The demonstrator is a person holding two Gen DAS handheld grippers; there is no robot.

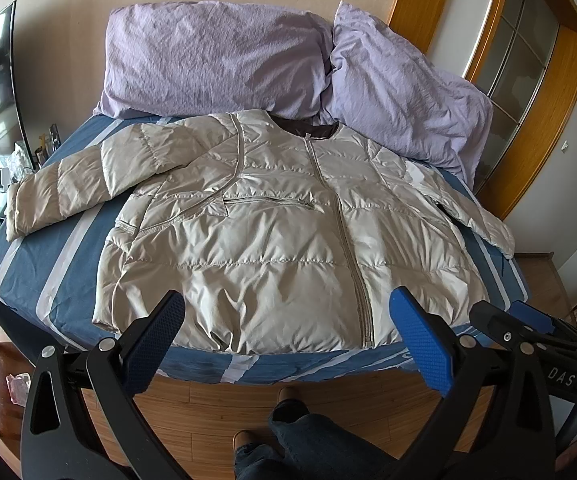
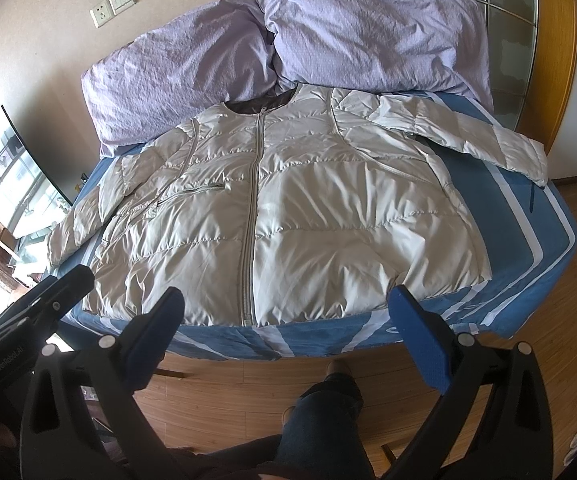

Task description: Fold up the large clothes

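Jacket [image 1: 272, 240]: lying flat and front-up across the middle of both frames on the bed, zipped shut, hem lying along the bed's near edge, collar pointing toward the pillows.
Left-frame sleeve [image 1: 60, 188]: stretching out to the left side of the left wrist view, cuff reaching the bed's side edge.
Other sleeve [image 2: 468, 140]: reaching to the upper right of the right wrist view, cuff resting on the blue cover.
Bed [image 1: 68, 264]: wearing a blue cover with pale stripes, filling the centre of each frame.
Pillows [image 1: 216, 56]: two lilac ones leaning against the wall along the top of the frames, touching the jacket's collar.
Left claw [image 1: 288, 336]: hovering at the lower centre of its view, just in front of the hem, fingers spread wide, gripping nothing.
Right claw [image 2: 288, 336]: hanging likewise at the lower centre of its view, spread wide, clear of the fabric.
Person's leg [image 2: 328, 412]: standing in dark trousers on the wooden floor [image 1: 328, 396], bottom centre of the frames.
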